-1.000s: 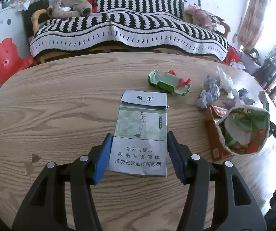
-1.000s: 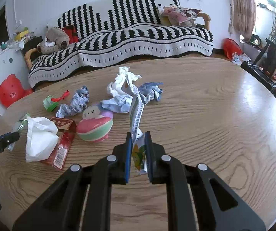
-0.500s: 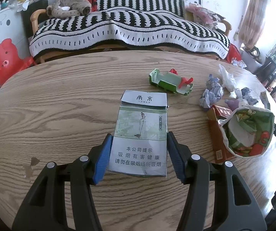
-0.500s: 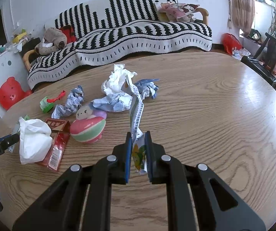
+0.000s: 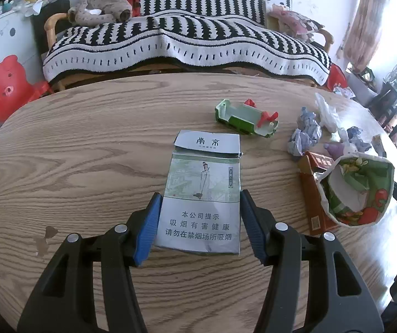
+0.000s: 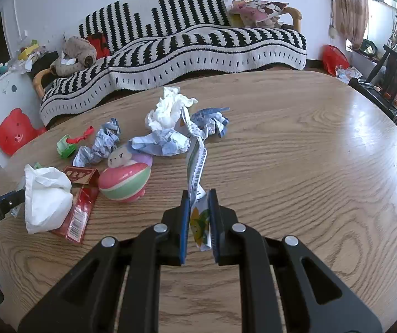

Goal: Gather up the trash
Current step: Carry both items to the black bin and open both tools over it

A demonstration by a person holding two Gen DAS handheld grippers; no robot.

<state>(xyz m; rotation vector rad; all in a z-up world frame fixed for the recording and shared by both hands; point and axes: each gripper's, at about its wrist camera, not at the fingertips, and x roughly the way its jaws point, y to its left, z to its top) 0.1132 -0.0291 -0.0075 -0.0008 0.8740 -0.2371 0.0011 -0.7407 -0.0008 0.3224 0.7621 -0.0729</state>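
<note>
Gripping a flattened cigarette pack (image 5: 202, 194) by its two long edges, the left gripper (image 5: 198, 222) has its blue pads pressed against the pack's sides, jaws about half spread. The pack's torn lid points away from the jaws, and the pack hangs over the wooden table (image 5: 87, 152). Ahead and to the right of these jaws lies a green plastic piece with red bits (image 5: 245, 118); further right sit crumpled blue-and-white paper wads (image 5: 305, 133) and a red carton (image 5: 313, 188), partly covered by an open printed snack bag (image 5: 364, 188).

The right gripper (image 6: 200, 222) has its jaws nearly closed, pinching the rim of that printed snack bag (image 6: 198, 191), which here shows edge-on as a thin strip rising straight ahead of the jaws. Just beyond the strip's far end lies a heap of crumpled paper (image 6: 170, 130) topped by white tissue. Left of the jaws stands a pink and green round toy (image 6: 125, 180) with a small figure on it, touching the red carton (image 6: 80, 174). Further left a white tissue wad (image 6: 46, 194) overlaps a red wrapper (image 6: 79, 216), and the other gripper's black fingertip (image 6: 7, 201) shows just beside that tissue.
</note>
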